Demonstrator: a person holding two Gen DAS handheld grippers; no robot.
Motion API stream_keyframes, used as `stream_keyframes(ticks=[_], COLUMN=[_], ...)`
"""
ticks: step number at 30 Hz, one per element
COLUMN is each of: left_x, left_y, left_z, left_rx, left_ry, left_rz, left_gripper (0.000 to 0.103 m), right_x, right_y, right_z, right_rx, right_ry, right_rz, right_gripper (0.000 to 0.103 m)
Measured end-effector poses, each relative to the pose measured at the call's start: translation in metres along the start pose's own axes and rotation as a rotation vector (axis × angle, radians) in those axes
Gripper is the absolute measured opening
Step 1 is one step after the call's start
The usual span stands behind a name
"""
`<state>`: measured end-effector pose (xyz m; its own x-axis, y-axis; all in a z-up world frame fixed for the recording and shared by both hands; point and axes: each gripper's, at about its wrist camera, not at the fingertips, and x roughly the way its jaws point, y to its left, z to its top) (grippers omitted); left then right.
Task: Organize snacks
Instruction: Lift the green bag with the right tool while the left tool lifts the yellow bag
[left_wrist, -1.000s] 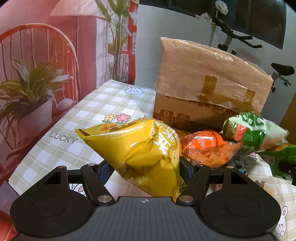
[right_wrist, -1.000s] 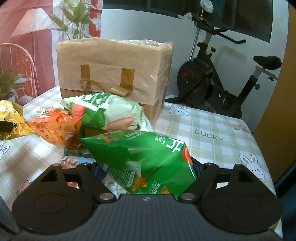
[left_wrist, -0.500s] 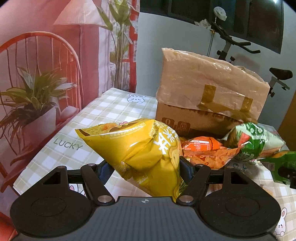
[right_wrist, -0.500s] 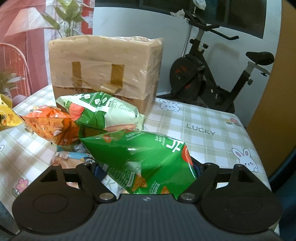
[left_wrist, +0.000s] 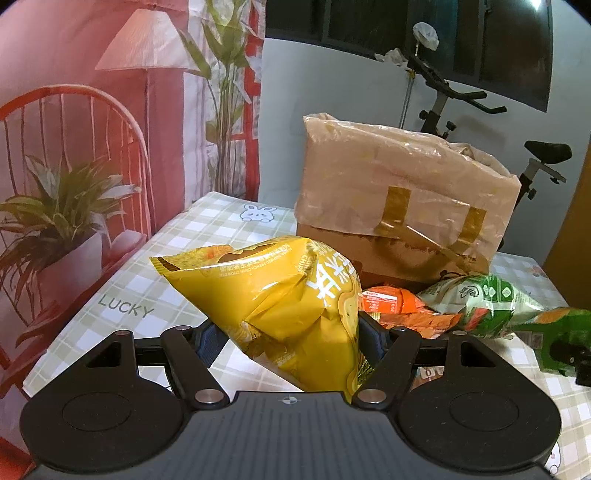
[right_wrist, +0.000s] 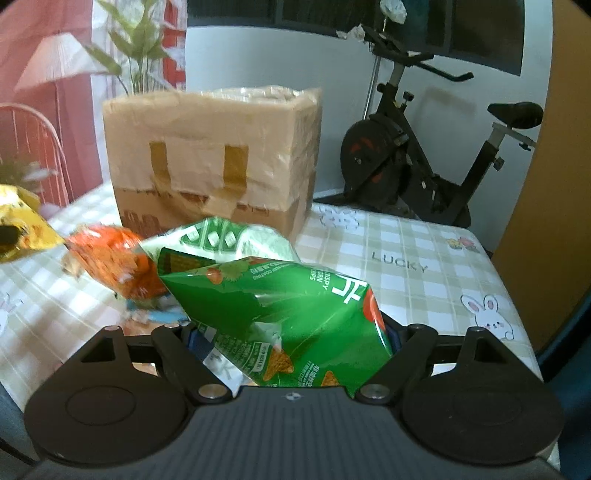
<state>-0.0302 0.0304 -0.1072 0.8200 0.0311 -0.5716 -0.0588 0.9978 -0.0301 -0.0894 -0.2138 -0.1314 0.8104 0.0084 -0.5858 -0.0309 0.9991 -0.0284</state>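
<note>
My left gripper (left_wrist: 290, 336) is shut on a yellow chip bag (left_wrist: 280, 306), held above the checked tablecloth (left_wrist: 166, 266). My right gripper (right_wrist: 291, 339) is shut on a dark green chip bag (right_wrist: 280, 306); the same bag shows at the right edge of the left wrist view (left_wrist: 561, 336). On the table between them lie an orange snack bag (left_wrist: 402, 310) (right_wrist: 110, 258) and a light green snack bag (left_wrist: 480, 302) (right_wrist: 221, 236). The yellow bag appears at the left edge of the right wrist view (right_wrist: 22, 225).
A tall cardboard box (left_wrist: 399, 206) (right_wrist: 210, 162) wrapped in plastic and tape stands at the back of the table. An exercise bike (right_wrist: 424, 166) stands behind the table. A printed backdrop with a chair and plant (left_wrist: 74, 166) hangs on the left.
Both grippers have lifted and drawn back with their bags; the box and the lying bags now sit lower and farther in view. The right wrist view is motion-blurred.
</note>
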Motion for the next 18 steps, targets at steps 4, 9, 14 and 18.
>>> stream_keyframes(ticks=[4,9,14,18], left_x=[-0.005,-0.013,-0.018,-0.02], left_y=[-0.002,-0.004,-0.006,-0.009], left_z=[0.008,0.018,0.033,0.058], left_rx=[0.008,0.013,0.044,0.08], left_ry=[-0.026,-0.069,-0.099,-0.151], left_rz=[-0.015,-0.033,-0.055,-0.069], left_gripper=[0.075,0.075,0.075,0.075], right_x=[-0.017,-0.031,-0.034,-0.034], right_y=[-0.001,-0.002,0.003,0.007], right_z=[0.016,0.037,0.064,0.099], right_rx=[0.01,0.025,0.003,-0.014], right_ry=[-0.059,-0.119,-0.157,-0.204], right_rz=[0.01,0.027,0.064,0.099], right_gripper=[0.085,0.085,0.085,0.085])
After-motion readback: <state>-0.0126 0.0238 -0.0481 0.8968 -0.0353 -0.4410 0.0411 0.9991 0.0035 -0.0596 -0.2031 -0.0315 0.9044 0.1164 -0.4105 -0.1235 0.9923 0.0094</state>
